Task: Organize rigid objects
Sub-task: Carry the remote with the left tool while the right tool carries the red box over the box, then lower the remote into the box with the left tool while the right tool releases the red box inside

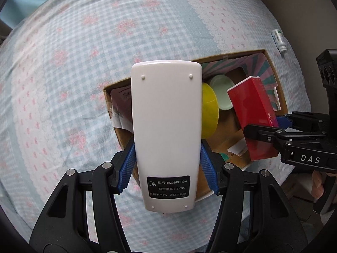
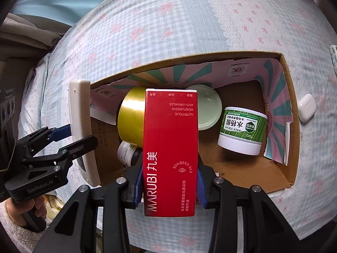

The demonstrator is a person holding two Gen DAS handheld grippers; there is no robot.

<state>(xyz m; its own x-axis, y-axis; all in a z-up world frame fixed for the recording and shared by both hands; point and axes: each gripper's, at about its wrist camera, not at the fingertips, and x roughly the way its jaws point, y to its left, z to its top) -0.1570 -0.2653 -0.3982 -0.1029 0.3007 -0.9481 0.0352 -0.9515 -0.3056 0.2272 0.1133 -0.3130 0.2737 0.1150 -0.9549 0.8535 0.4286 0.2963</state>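
Note:
My left gripper [image 1: 167, 166] is shut on a white remote control [image 1: 166, 130], held back side up over the left part of an open cardboard box [image 1: 271, 65]. My right gripper [image 2: 168, 185] is shut on a red MARUBI carton [image 2: 170, 147], held above the same box [image 2: 292, 113]. In the left wrist view the red carton [image 1: 250, 113] and right gripper [image 1: 263, 128] show at the right. In the right wrist view the remote [image 2: 81, 126] and left gripper [image 2: 71, 141] show at the left. Inside the box lie a yellow-gold tape roll [image 2: 131, 116], a pale green lid [image 2: 207, 109], a green jar [image 2: 244, 130] and a small dark bottle [image 2: 127, 154].
The box sits on a bed with a blue checked, pink-flowered sheet [image 1: 73, 63]. A small white bottle [image 1: 279, 41] lies on the sheet beyond the box's right corner. A white earbud case [image 2: 306, 107] lies on the sheet right of the box.

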